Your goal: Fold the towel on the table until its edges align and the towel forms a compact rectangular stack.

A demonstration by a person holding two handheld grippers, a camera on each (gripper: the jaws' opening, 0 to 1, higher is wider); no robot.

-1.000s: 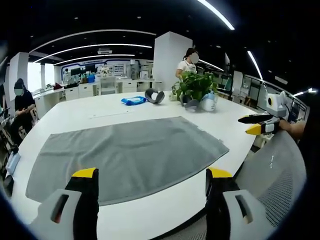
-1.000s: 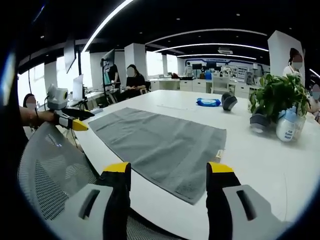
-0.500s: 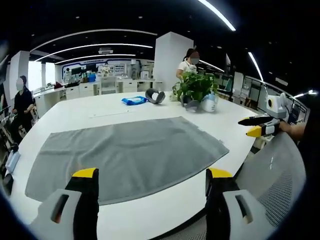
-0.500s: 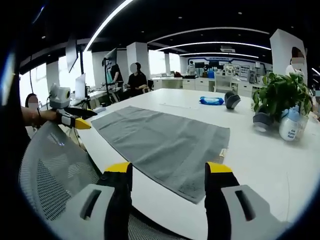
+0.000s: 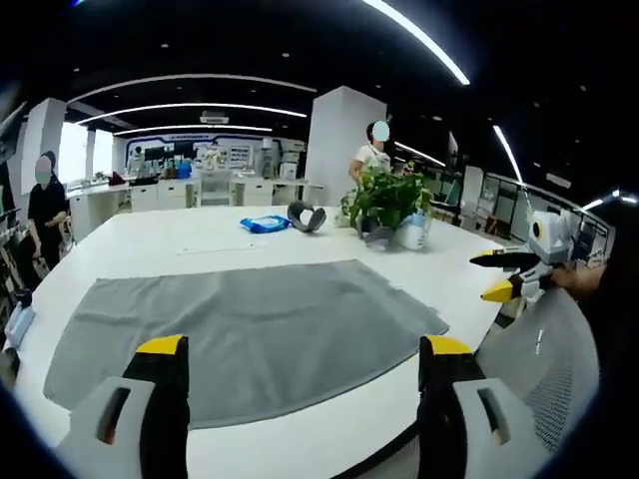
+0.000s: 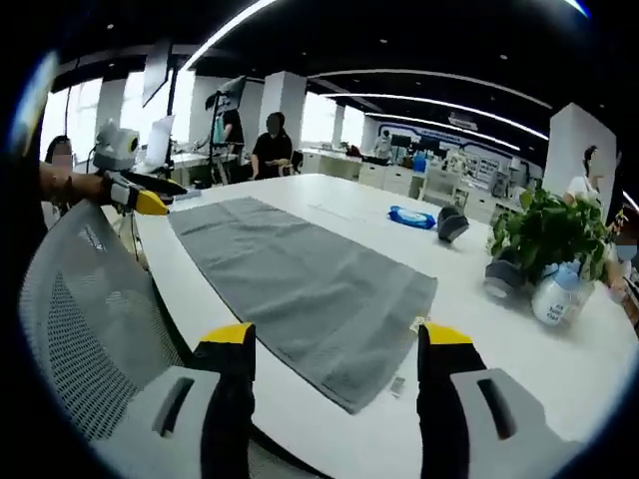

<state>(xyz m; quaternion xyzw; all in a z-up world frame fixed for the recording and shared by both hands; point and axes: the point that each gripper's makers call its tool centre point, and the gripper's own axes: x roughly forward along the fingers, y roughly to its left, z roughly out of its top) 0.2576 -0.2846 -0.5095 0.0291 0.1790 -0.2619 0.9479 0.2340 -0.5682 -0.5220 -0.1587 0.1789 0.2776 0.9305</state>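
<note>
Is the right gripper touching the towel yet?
Apart. Left gripper view shows the right gripper held in the air off the table's edge, white tabletop between it and the towel.

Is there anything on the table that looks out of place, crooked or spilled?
Nothing stands out. The grey towel lies flat and unfolded on the white table; both grippers hover open.
</note>
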